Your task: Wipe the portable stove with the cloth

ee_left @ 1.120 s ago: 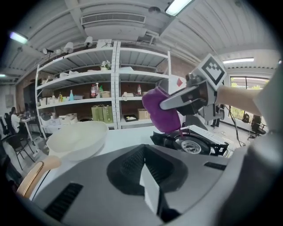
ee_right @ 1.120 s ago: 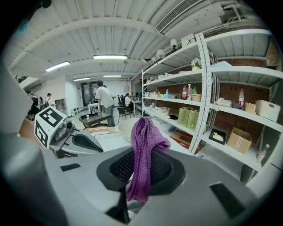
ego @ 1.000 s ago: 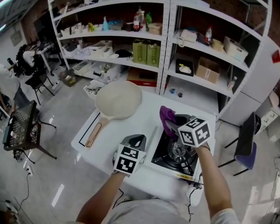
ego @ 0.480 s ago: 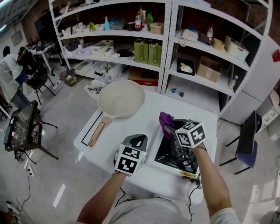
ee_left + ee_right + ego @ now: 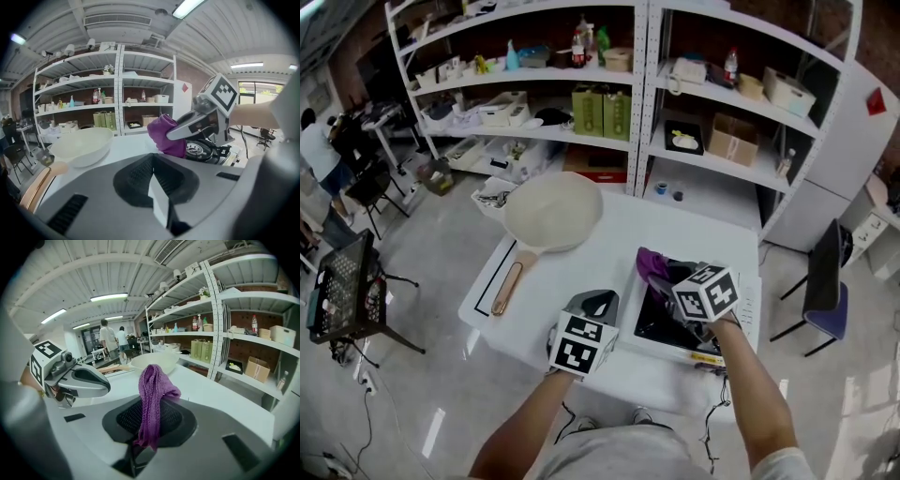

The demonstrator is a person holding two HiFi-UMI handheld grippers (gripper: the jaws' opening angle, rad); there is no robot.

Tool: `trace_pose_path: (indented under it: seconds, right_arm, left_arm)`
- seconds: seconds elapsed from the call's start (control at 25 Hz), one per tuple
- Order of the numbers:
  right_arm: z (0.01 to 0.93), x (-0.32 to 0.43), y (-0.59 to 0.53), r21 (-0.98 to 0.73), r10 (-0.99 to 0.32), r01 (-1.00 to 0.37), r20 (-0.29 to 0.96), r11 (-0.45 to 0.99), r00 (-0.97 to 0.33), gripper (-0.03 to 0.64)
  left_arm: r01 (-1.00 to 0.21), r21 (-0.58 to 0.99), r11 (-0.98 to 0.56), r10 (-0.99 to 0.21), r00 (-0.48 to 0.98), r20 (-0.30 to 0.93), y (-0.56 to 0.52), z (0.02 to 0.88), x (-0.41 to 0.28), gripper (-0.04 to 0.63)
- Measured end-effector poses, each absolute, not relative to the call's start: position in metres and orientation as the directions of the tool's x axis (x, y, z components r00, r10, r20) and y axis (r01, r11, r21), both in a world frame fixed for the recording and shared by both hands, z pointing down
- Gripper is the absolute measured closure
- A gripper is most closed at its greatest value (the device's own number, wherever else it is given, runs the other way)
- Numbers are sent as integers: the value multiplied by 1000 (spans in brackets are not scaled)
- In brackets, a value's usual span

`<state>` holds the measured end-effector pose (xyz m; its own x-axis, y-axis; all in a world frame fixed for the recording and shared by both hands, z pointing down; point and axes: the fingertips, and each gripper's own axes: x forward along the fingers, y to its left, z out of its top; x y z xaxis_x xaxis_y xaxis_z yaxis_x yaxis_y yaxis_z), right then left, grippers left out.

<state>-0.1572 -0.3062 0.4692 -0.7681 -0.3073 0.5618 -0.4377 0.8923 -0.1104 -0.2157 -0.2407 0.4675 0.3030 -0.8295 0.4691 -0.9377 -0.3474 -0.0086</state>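
Hanging from the right gripper (image 5: 149, 439), the purple cloth (image 5: 153, 389) is pinched between the jaws, which are closed on its lower end. The rest of it rises as a narrow knitted strip and folds over at the top. In the head view the right gripper (image 5: 664, 277) points toward the far left corner of the stove (image 5: 651, 321), and the cloth (image 5: 651, 264) sits bunched at that corner, at the stove's edge. From the left gripper view the cloth (image 5: 166, 136) looks like a rounded wad just left of the stove's round burner (image 5: 198, 150). Its underside is hidden behind the left gripper's body, so contact with the stove cannot be judged.

The stove has a black top in a pale casing and stands on the near right part of the white table (image 5: 614, 230). The left gripper (image 5: 597, 302) is over the table just beside the stove's left side, and in its own view the left gripper (image 5: 158, 202) has its jaws together with nothing between them. A cream pan (image 5: 551, 212) with a wooden handle (image 5: 507, 282) lies at the table's far left, well apart from the stove.
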Motion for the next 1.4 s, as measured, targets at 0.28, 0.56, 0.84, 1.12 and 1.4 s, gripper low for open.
trace_pose_path:
  seconds: [0.28, 0.56, 0.84, 1.12, 1.4]
  right_arm:
    - [471, -158, -279, -127, -317, -460, 566, 879, -761, 555]
    - [472, -162, -253, -134, -298, -451, 583, 883, -756, 555]
    - [473, -164, -237, -143, -290, -446, 579, 884, -762, 555]
    - [454, -150, -248, -100, -418, -527, 494, 844, -763, 555]
    - [410, -113, -257, -133, -535, -604, 344, 786, -772, 555]
  left_arm:
    - [-919, -4, -393, -813, 346, 469, -224, 467, -212, 592]
    - [-905, 7, -426, -793, 377, 478, -205, 473, -213, 592]
    - [-898, 16, -440, -784, 393, 481, -195, 477, -214, 592]
    - [-892, 19, -453, -783, 407, 471, -202, 473, -205, 592]
    - [-884, 4, -468, -790, 421, 447, -216, 460, -183, 592]
